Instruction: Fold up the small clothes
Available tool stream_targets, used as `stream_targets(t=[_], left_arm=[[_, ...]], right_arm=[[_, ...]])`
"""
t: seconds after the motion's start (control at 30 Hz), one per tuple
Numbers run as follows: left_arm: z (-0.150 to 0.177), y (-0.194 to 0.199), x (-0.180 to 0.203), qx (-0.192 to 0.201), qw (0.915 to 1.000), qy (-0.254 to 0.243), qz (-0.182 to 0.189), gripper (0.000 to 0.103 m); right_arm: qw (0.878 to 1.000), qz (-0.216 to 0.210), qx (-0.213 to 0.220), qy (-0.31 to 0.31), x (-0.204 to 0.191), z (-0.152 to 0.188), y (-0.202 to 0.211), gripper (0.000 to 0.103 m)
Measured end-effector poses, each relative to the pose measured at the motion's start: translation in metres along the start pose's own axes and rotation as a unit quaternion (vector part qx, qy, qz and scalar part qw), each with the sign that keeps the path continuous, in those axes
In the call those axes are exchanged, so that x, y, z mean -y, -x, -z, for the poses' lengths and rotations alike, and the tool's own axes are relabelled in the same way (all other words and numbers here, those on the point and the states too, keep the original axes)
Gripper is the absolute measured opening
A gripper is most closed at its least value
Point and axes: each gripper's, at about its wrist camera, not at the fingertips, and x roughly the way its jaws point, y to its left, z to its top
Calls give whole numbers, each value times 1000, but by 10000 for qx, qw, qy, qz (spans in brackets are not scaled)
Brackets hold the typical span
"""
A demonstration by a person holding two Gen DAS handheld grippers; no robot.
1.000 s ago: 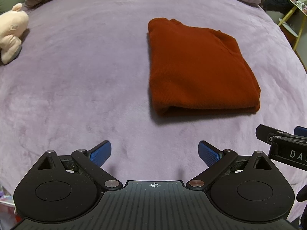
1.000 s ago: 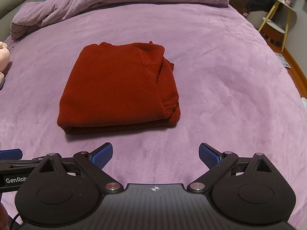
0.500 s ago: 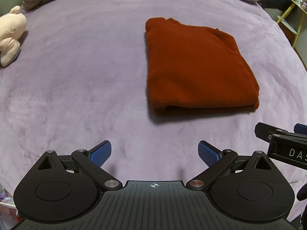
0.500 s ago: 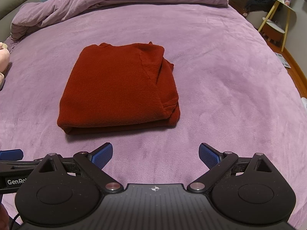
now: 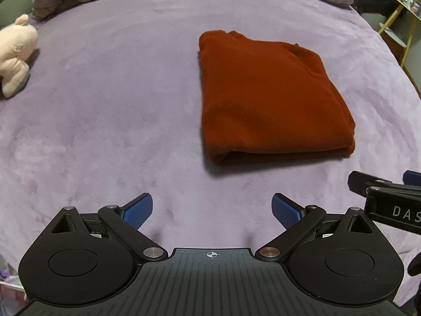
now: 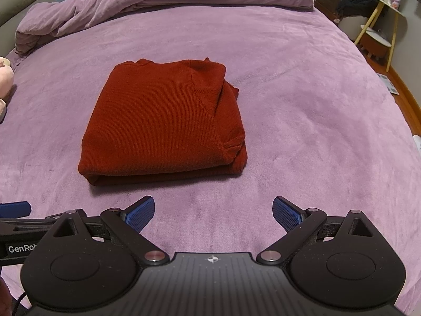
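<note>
Sweater [image 6: 163, 121] folded, task looks near done. Left hand-held gripper [image 5: 211, 212] and right hand-held gripper [image 6: 213, 213] both spread, empty, hovering short of it. Sweater lies mid-bed [image 6: 302, 105] on purple cover, folded edge facing grippers, long axis running away toward bunched duvet [image 6: 163, 2]. Risk: loose sleeve layers at right edge could slip out if nudged or lifted unevenly.

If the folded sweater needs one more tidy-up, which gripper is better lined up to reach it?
Probably right. The right gripper is open with the rust-red sweater nearly straight ahead, slightly left. From the open left gripper the sweater lies off to the right. Neither touches it.
</note>
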Motion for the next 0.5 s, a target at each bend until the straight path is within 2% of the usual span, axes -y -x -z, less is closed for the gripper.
stream_targets(t=[0.17, 0.5], left_arm=[[1, -1, 4, -55, 9997, -184, -124, 100], [1, -2, 7, -106, 9995, -260, -111, 100]], right_arm=[[10000, 12, 3, 3, 1, -1, 0, 97], [10000, 57, -11, -1, 0, -2, -1, 97]])
